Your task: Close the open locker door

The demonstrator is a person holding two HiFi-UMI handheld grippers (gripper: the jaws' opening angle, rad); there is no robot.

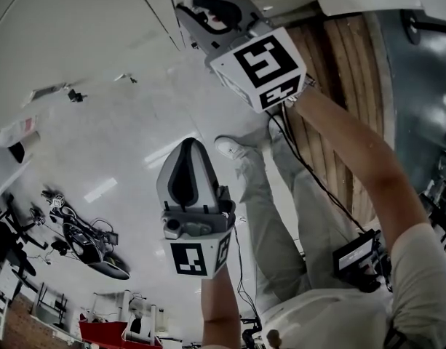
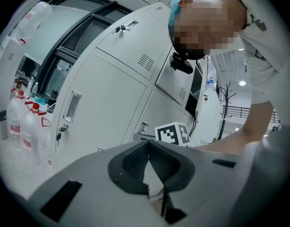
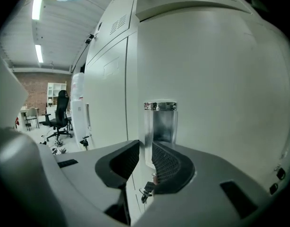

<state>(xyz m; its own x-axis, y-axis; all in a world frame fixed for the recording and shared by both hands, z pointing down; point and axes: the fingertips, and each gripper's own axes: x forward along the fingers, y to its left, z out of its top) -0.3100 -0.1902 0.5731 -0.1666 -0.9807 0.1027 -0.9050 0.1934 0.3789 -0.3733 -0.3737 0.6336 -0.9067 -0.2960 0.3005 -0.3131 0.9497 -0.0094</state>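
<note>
So the right gripper [image 3: 145,148] is pointing pretty much straight at the locker door [image 3: 211,79], which is filling nearly everything ahead of it and to its right. Its jaws are sitting partly open with a narrow gap between the pads, and nothing is being squeezed in there. The chrome recessed handle [image 3: 160,122] is sitting dead ahead, just above the jaw tips, with its left edge lining up with the gap. A key [image 3: 145,191] is hanging in the lock right below the handle, peeking out between the jaws low down. I honestly can't tell if the right-hand pad is touching the door face or just hovering close to it. The door's left edge is showing a thin side face just left of the gap, and the neighbouring lockers [image 3: 107,89] are running off further to the gripper's left.

The left gripper [image 2: 148,145] is hanging back from the lockers, with its jaw tips meeting and nothing held between them.
</note>
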